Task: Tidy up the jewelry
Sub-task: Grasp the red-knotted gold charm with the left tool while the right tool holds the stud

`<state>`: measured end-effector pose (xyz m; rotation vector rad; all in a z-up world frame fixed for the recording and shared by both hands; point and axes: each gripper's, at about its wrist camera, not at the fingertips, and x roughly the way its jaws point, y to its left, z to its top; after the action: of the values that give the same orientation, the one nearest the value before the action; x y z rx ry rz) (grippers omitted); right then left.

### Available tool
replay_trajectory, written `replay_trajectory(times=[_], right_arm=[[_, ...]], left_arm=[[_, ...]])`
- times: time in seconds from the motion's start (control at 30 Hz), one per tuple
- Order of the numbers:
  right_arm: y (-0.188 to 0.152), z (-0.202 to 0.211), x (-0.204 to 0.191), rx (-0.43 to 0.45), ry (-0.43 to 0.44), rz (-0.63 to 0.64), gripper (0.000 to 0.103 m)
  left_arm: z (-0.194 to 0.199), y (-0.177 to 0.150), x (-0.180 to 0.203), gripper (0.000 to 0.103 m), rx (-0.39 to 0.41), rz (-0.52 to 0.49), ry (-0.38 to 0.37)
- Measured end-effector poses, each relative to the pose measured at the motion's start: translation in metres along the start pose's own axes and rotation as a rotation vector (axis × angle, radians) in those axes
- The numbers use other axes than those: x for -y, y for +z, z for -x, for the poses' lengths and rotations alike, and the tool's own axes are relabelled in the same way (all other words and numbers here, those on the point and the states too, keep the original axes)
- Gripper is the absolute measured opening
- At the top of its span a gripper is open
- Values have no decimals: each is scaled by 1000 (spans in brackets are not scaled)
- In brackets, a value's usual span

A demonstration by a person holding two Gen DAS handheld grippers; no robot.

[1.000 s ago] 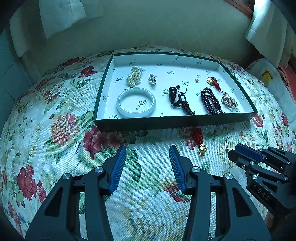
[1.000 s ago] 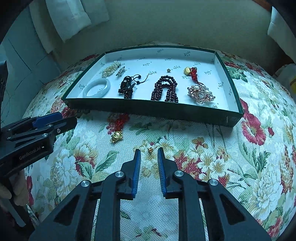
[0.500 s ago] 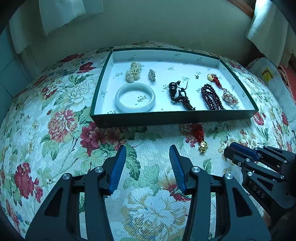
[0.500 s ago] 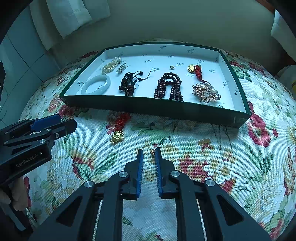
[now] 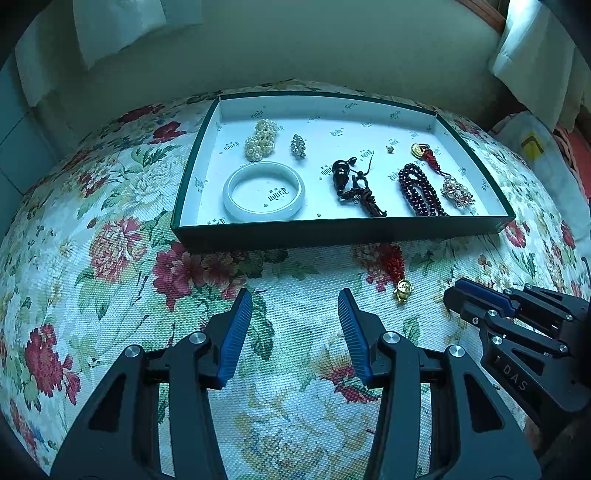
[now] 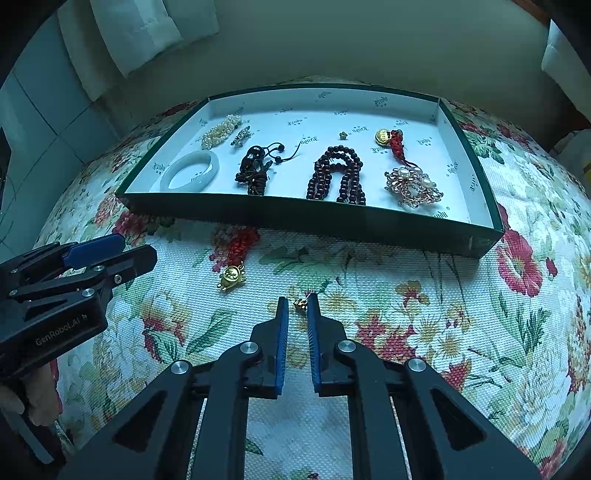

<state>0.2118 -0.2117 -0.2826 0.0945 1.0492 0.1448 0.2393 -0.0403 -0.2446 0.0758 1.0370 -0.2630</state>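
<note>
A shallow green tray (image 5: pixel 332 230) (image 6: pixel 295 218) on a floral cloth holds a white bangle (image 5: pixel 264 192), a pearl cluster (image 5: pixel 260 140), a dark corded pendant (image 5: pixel 347 181), red beads (image 6: pixel 336 173) and a pearl brooch (image 6: pixel 412 186). In front of the tray lies a gold charm with a red tassel (image 5: pixel 402 286) (image 6: pixel 231 275). My right gripper (image 6: pixel 297 297) (image 5: pixel 458 295) is shut on a tiny gold earring (image 6: pixel 301 303) at its tips. Left of the charm, my left gripper (image 5: pixel 295 295) (image 6: pixel 110 251) stands open over bare cloth.
The floral cloth (image 5: pixel 110 258) curves down at both sides. A pale wall rises behind the tray. White curtains (image 6: pixel 147 33) hang at the back left and right. A hand (image 6: pixel 37 402) holds the left gripper's handle.
The right gripper's jaws have narrowed onto the tiny gold earring. The left gripper has kept its opening and place.
</note>
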Motion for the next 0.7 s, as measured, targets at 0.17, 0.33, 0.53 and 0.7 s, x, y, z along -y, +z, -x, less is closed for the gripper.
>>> replay_trajectory(times=[0.17,0.33,0.53,0.7], right_arm=[[2,-1,-2,-1,0,6,10],[3,-2,-2,2,-5,9,9],[2,-2,-2,7,-6,12,8],[2,-2,-1,11,-6,12,7]], left_arm=[[-2,0,1,48,-3,0,-2],[-3,0,1,48,-9,1,-4],[-5,-1,3,48,-14,0,-5],[-5,-2,3,48,-14,1,-6]])
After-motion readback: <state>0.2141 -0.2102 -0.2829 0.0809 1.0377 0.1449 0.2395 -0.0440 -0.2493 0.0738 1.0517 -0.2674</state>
